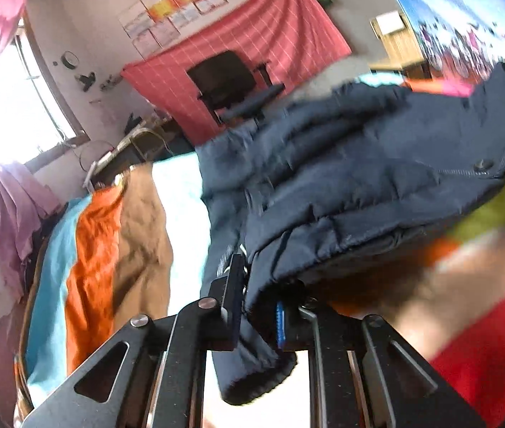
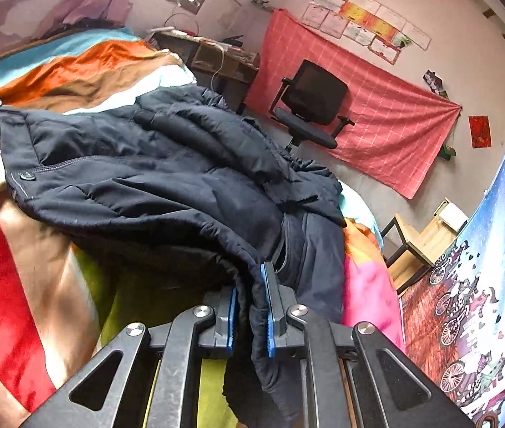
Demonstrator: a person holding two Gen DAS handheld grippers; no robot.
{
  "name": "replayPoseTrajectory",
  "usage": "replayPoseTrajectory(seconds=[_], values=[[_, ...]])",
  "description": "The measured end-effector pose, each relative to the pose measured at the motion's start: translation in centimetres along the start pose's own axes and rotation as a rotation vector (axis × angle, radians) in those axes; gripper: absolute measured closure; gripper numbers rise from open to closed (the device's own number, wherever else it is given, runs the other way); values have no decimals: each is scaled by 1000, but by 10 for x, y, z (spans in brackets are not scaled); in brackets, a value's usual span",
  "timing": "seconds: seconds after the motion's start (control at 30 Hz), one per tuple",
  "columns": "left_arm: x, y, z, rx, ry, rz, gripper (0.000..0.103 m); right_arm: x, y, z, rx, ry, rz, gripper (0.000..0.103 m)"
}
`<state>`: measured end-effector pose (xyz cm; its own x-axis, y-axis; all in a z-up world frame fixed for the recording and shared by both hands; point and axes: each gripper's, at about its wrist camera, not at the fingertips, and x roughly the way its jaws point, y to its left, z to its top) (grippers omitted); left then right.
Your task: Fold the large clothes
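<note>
Striped bedding (image 2: 13,260) in red, tan, orange and teal covers the bed, with a black office chair (image 2: 311,107) against a pink cloth on the far wall. Across the bed lies a navy puffer jacket (image 2: 152,167), its near hem lifted by 2 grippers. Both the left gripper (image 1: 260,315) and the right gripper (image 2: 250,315) are clamped tight on that hem.

Jacket (image 2: 152,164): matt quilted cloth; tongs (image 2: 250,317): matt blk metal.

Navy quilted jacket (image 2: 152,164); bedspread (image 2: 84,67) striped orange, brown, teal; wall cloth (image 2: 377,125) pink, white-gridded.
</note>
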<state>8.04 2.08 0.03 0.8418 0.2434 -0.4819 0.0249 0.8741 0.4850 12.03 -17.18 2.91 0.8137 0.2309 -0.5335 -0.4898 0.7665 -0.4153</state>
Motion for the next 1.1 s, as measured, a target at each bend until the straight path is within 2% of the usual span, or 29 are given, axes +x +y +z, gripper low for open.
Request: replayPoseTrajectory(seconds=[0.03,0.2,0.37,0.53,0.63,0.77,0.93,1.1], values=[[0,3,10,-7,-16,-3,96,0,-4,4,7,-6,0,92],[15,33,79,-70,-74,4,97,8,-36,42,47,-57,0,94],[49,69,147,-113,-84,8,97,29,-82,96,61,-83,-11,94],[101,95,212,-141,-5,24,97,80,-122,161,50,-58,-53,94],[135,105,245,-173,51,13,97,117,-141,184,97,-18,-59,94],[175,104,266,-200,78,25,97,168,-159,203,171,14,-91,94],[228,104,268,-251,99,39,97,213,-170,209,230,20,-123,94],[285,111,267,-343,133,15,97,260,-173,214,242,48,-151,94]])
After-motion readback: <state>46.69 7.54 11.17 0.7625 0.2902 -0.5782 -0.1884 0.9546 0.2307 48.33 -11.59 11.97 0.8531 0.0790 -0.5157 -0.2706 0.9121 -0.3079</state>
